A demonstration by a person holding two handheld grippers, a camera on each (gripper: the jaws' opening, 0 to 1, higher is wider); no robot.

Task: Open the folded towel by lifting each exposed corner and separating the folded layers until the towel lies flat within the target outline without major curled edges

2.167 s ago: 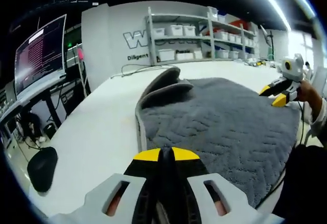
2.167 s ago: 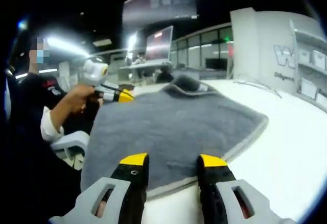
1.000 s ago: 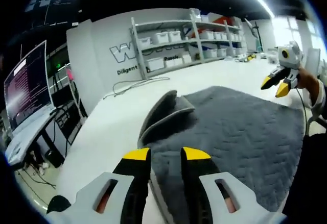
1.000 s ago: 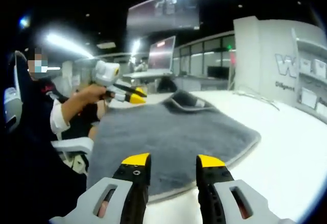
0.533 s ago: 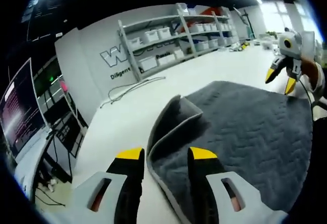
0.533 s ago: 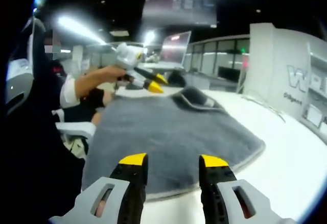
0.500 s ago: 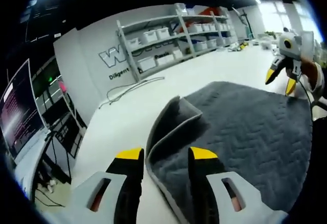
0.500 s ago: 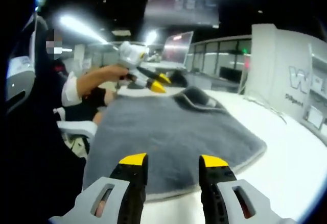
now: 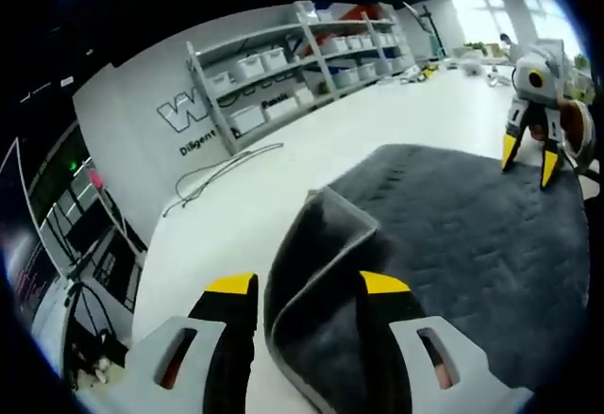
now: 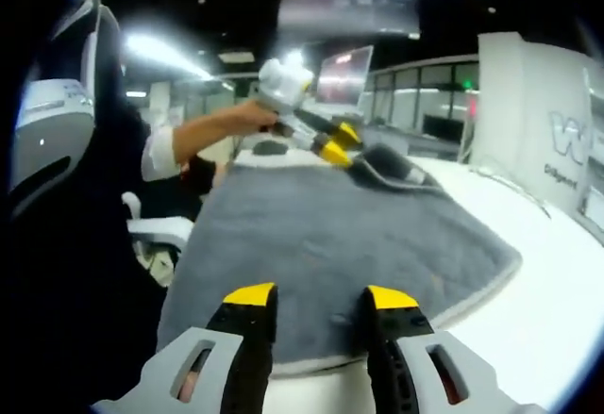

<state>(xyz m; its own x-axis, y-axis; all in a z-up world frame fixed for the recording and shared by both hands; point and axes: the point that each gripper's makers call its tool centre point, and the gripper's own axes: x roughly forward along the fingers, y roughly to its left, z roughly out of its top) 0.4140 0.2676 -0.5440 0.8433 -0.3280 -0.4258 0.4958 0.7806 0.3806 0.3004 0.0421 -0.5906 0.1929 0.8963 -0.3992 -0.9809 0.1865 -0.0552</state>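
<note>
Now we have the left gripper (image 9: 307, 291) spread wide, holding nothing, its jaws straddling the folded corner (image 9: 316, 235) of the grey towel (image 9: 453, 244) on the white table (image 9: 236, 197). Corner sits dead ahead between them, so left is nearest. Right gripper (image 10: 310, 299) is also open and empty, over the opposite edge.

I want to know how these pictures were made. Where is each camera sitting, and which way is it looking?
Left gripper view: rides on the left tongs, looking across the grey towel at its folded-over corner; its open jaws straddle that fold.
Right gripper view: rides on the right tongs, looking over the towel's edge; the person's hand and sleeve show.
Shared: the towel, the white table, and each other's tongs.
</note>
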